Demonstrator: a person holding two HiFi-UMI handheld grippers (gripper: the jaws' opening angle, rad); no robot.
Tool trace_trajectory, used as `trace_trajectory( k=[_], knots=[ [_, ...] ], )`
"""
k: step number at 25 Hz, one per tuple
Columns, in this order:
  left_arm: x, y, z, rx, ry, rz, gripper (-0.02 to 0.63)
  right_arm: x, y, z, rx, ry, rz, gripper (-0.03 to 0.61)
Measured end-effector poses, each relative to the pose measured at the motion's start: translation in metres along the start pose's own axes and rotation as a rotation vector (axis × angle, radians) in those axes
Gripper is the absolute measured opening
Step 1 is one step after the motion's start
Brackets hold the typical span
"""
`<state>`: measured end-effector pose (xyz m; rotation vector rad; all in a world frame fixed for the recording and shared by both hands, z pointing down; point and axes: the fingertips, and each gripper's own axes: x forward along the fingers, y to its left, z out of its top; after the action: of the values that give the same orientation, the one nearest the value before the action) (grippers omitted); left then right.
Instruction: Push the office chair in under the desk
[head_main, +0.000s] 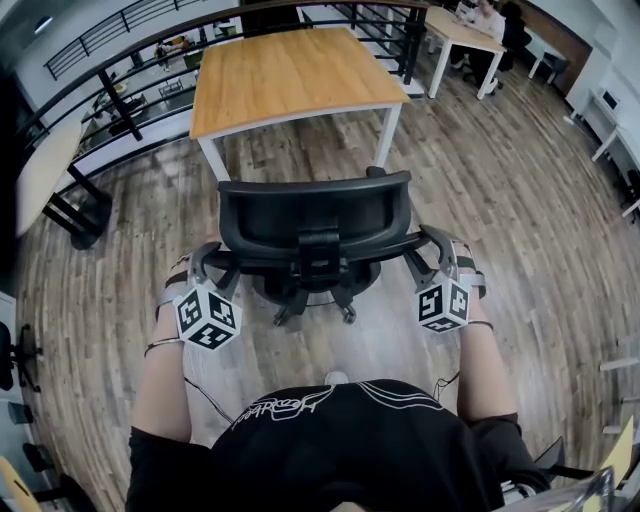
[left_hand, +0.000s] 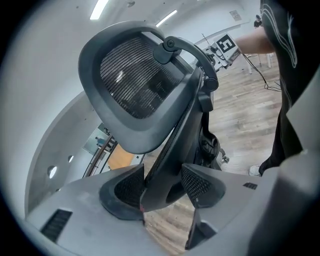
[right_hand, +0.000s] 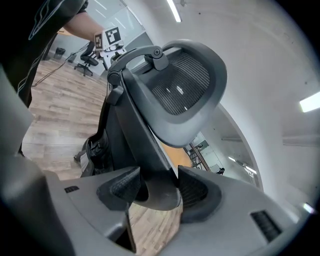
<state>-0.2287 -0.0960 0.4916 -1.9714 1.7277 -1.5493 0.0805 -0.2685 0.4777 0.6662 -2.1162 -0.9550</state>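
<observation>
Both tongs clamped on the office chair, close to the bench

Nearest, the left tongs (head_main: 205, 260) grip the left end of the curved bar behind the black office chair's (head_main: 315, 215) mesh backrest. The right tongs (head_main: 440, 252) grip its right end, pads pressed on the bar. The chair stands on the wood floor (head_main: 480, 190) facing the wooden-topped, white-legged bench (head_main: 290, 75), with its backrest on the near side of the bench's front edge.

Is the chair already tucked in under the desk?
No, the chair stands short of the desk, with a strip of floor showing between them.
</observation>
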Motion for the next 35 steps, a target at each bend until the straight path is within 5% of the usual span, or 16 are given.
trace_trajectory(
  k=[6,12,28,35],
  knots=[
    [0.005,-0.013,-0.006,-0.004,0.022,0.052,0.233,-0.001,0.014,-0.009,-0.009,-0.040,-0.022,0.253],
    [0.077,0.065,0.031,-0.021,0.030,0.038,0.233,0.085,-0.062,-0.010,-0.005,-0.028,0.000,0.253],
    [0.173,0.142,0.044,-0.013,0.014,0.020,0.233,0.199,-0.114,-0.012,0.006,0.005,0.009,0.255],
    [0.254,0.231,0.053,0.005,-0.008,0.007,0.233,0.297,-0.167,0.002,0.017,0.057,0.017,0.254]
  ],
)
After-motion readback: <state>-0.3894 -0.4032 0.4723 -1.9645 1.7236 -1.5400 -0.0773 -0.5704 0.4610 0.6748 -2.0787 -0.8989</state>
